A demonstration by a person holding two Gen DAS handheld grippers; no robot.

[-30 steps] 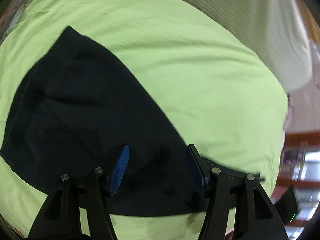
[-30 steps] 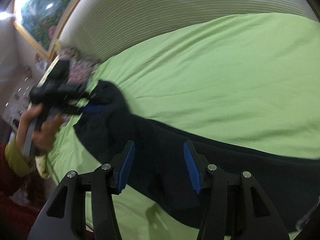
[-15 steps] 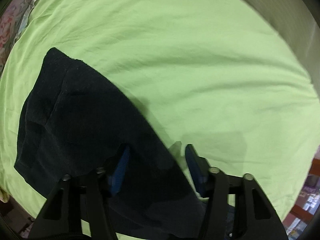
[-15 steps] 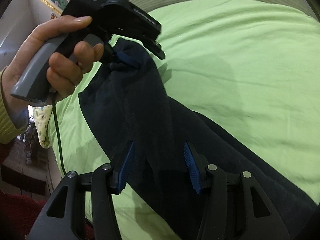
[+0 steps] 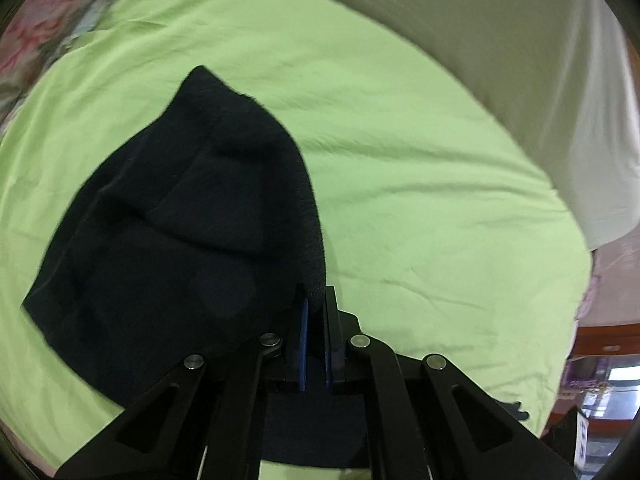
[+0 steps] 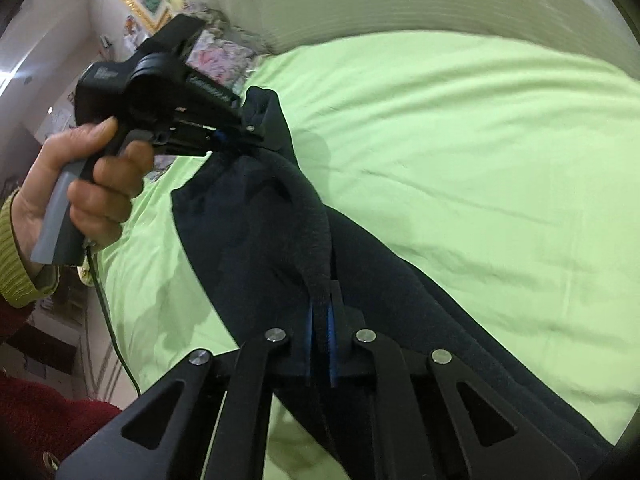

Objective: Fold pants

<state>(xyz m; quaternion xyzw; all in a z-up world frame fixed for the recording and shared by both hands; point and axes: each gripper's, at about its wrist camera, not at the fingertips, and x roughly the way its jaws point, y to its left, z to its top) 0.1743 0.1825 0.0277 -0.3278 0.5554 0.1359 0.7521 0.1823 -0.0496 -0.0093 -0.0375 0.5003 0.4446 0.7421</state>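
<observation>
Both grippers, left gripper (image 5: 314,304) and right gripper (image 6: 320,312), have their fingers pinched on the dark pants' (image 5: 180,216) thick edge above the green bed (image 5: 400,160). Best lift evenly, carry toward twelve o'clock, keeping it taut.

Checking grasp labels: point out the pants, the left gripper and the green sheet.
pants (image 5: 168,248), left wrist view, flat dark cloth.
left gripper (image 5: 314,312), left wrist view, fingertips clamping the hem.
green sheet (image 6: 480,152), right wrist view, bare stretch.
</observation>
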